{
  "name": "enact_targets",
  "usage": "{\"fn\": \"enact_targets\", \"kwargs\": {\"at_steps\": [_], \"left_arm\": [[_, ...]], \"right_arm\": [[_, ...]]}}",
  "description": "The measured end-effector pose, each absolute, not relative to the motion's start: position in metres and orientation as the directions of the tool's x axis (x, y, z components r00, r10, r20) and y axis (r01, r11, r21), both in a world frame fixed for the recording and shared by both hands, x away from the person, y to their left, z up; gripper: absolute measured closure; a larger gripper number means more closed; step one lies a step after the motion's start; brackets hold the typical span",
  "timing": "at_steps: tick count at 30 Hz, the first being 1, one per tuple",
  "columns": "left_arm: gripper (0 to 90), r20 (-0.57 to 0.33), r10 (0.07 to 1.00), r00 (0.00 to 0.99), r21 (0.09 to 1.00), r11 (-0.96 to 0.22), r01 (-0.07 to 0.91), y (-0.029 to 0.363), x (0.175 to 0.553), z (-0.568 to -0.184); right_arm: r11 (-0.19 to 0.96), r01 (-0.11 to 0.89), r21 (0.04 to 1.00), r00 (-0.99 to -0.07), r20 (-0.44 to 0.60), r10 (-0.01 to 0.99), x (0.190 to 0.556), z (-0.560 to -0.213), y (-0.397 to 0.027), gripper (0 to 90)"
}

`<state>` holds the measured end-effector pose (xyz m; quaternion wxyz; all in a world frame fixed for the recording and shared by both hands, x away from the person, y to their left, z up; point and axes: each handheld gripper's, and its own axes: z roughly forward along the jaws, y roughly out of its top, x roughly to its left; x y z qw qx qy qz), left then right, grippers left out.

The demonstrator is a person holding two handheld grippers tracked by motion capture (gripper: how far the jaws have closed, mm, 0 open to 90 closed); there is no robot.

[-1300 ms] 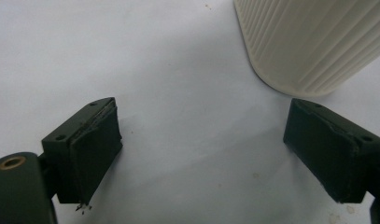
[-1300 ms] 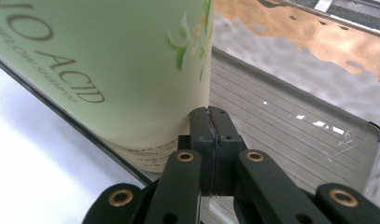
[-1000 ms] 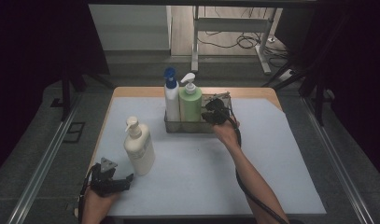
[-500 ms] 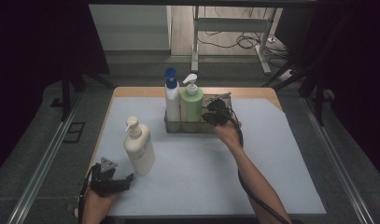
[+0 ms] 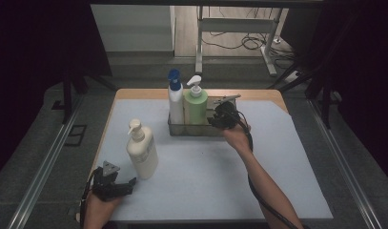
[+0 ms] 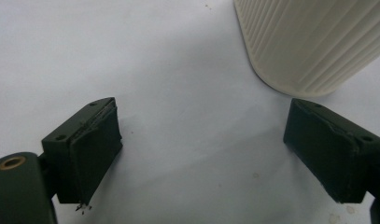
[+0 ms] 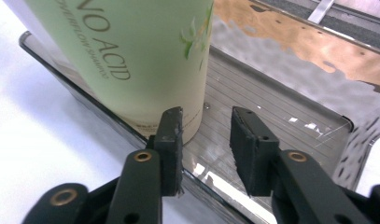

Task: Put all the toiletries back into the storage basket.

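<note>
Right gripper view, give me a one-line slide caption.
Right gripper, jaws just opening with nothing between them, at the clear tray beside the green bottle.

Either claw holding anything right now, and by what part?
Nothing is held. Right claw has just been opening, empty, beside the green bottle; left claw is open near the cream bottle.

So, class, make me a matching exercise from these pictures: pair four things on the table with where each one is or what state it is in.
Things:
1. green bottle
2. blue-capped bottle
3. cream bottle
4. left gripper

Places or states:
A. stands on the table outside the tray, near the front left
B. jaws wide open, nothing between them
C. in the tray, at its left end
D. in the tray, beside the right gripper

Pairs: 1-D, 2-C, 3-A, 4-B
</note>
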<state>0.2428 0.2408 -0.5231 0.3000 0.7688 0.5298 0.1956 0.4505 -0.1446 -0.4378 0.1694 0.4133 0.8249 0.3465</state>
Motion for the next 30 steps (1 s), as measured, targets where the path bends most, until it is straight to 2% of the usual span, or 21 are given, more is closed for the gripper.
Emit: {"fn": "enact_targets", "kwargs": {"at_steps": [8,21,30], "left_arm": [[10.7,-0.017,0.932,0.362,0.669,-0.259,0.697,0.241,0.243,-0.523],[10.7,-0.017,0.932,0.362,0.669,-0.258,0.697,0.241,0.243,-0.523],[10.7,-0.016,0.932,0.362,0.670,-0.258,0.696,0.241,0.243,-0.523]], "right_arm": [[0.426,0.550,0.719,-0.623,0.013,0.782,0.439,-0.430,-0.152,54.2],[0.459,0.509,0.728,-0.663,-0.008,0.748,0.415,-0.423,-0.160,34.3],[0.489,0.491,0.721,-0.690,-0.020,0.723,0.396,-0.420,-0.166,26.0]]}}
